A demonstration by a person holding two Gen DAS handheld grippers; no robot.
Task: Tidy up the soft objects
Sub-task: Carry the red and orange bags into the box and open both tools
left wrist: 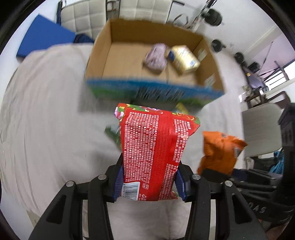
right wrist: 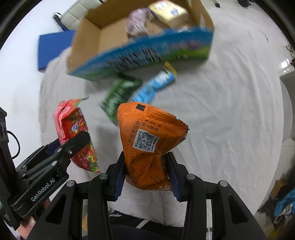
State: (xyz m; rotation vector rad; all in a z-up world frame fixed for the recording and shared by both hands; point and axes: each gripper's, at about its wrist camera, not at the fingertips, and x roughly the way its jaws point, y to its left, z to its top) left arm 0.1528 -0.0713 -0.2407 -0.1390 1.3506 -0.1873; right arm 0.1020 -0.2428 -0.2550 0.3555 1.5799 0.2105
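Observation:
My left gripper [left wrist: 148, 180] is shut on a red floral snack packet [left wrist: 153, 147], held above the white cloth. It also shows in the right wrist view [right wrist: 73, 129], at the left. My right gripper [right wrist: 146, 175] is shut on an orange snack packet [right wrist: 147, 136], which shows at the right of the left wrist view [left wrist: 219, 153]. Ahead stands an open cardboard box [left wrist: 103, 61] [right wrist: 88, 40] with a blue and green printed front. Inside it lie a pale purple packet [left wrist: 155, 58] and a gold packet [left wrist: 185, 59].
On the white cloth [right wrist: 221, 120], in front of the box, lie a green packet [right wrist: 118, 96] and a light blue packet [right wrist: 153, 86]. A blue pad [left wrist: 44, 40] lies at the far left. White chairs [left wrist: 79, 16] stand behind the box.

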